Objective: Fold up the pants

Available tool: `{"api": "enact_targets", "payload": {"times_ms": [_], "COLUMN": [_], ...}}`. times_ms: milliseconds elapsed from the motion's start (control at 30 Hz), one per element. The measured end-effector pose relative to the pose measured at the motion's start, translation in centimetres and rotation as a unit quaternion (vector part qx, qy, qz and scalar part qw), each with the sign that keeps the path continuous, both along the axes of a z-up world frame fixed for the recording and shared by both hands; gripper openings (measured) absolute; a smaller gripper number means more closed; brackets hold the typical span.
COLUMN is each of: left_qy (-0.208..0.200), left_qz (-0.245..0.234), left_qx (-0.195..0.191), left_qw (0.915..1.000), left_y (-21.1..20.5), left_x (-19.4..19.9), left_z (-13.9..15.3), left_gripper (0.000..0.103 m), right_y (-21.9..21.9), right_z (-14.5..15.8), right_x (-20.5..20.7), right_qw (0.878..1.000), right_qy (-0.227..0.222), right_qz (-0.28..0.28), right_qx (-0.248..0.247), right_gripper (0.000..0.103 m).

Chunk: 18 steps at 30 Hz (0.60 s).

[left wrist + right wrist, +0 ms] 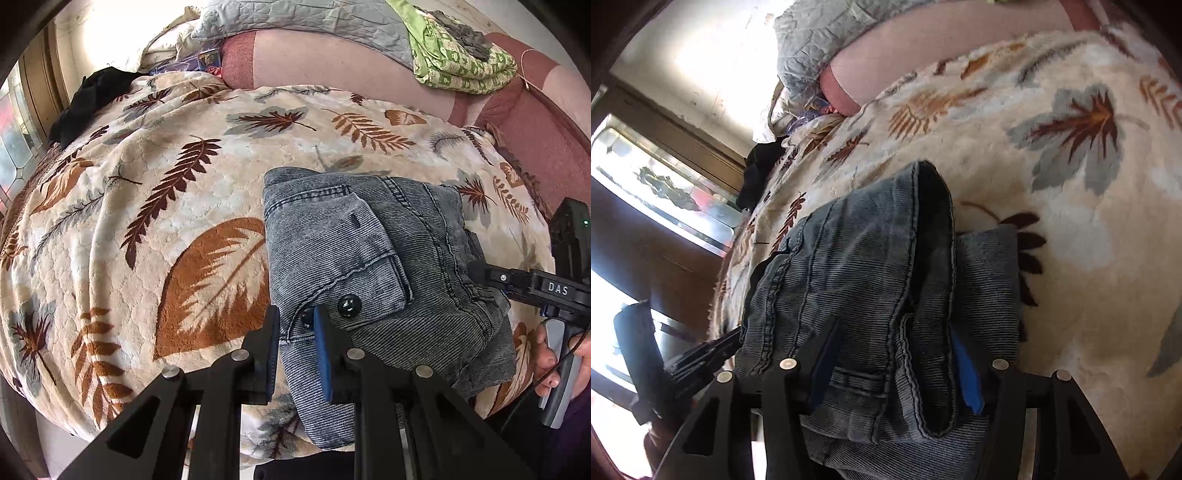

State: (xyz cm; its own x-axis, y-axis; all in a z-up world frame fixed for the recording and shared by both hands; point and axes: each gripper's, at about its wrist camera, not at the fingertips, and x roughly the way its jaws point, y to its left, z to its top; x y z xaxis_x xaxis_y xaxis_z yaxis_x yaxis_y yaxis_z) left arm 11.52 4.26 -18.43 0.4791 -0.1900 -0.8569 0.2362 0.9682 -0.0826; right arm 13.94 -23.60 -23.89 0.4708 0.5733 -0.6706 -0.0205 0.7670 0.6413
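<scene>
Grey-blue denim pants (388, 266) lie folded into a compact bundle on a cream blanket with leaf print (147, 206). My left gripper (295, 325) stands at the bundle's near left corner, by the black buttons; its jaws are slightly apart with a strip of denim between the blue pads. My right gripper (897, 354) straddles the bundle's right side; thick denim folds (871, 280) fill the gap between its fingers (967, 373). The right gripper also shows in the left wrist view (476, 271), its tip at the bundle's right edge.
A pink sofa back (332, 62) with a grey quilt (295, 18) and a green patterned cloth (461, 59) lies beyond the blanket. A black garment (88, 99) sits at the far left. A window (665, 192) is on the left.
</scene>
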Motion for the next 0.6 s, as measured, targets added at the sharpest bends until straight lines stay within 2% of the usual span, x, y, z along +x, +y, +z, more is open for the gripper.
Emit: {"api": "enact_targets", "payload": {"times_ms": [33, 133, 200, 367, 467, 533, 600], "left_qy": [0.001, 0.005, 0.002, -0.01, -0.02, -0.017, -0.011], "left_qz": [0.0, -0.001, 0.004, 0.015, 0.004, -0.007, -0.016], "left_qx": [-0.001, -0.003, 0.0, -0.009, -0.008, -0.007, 0.006], "left_qw": [1.0, 1.0, 1.0, 0.9998, 0.9998, 0.9998, 0.9998], "left_y": [0.0, -0.1, 0.1, 1.1, 0.5, -0.3, -1.4], "left_x": [0.0, -0.1, -0.2, -0.7, -0.9, -1.0, -1.1], "left_z": [0.0, 0.0, 0.2, 1.7, 2.3, 1.9, 0.9], "left_gripper": [0.019, 0.019, 0.019, 0.019, 0.019, 0.019, 0.019], "right_y": [0.0, 1.0, 1.9, 0.9, 0.3, -0.6, -2.1], "right_z": [-0.2, 0.9, 2.4, 7.3, 9.3, 9.1, 7.5], "right_x": [0.2, -0.3, -1.0, -4.8, -7.4, -8.8, -9.6], "right_qw": [1.0, 1.0, 0.999, 0.997, 0.994, 0.994, 0.994], "right_qy": [0.007, -0.007, -0.022, -0.082, -0.107, -0.104, -0.084], "right_qz": [-0.001, 0.017, 0.02, 0.005, -0.007, -0.027, -0.043], "right_qx": [0.003, -0.009, -0.036, -0.007, -0.028, -0.034, -0.054], "right_gripper": [0.06, 0.019, 0.017, 0.016, 0.016, 0.016, 0.016]}}
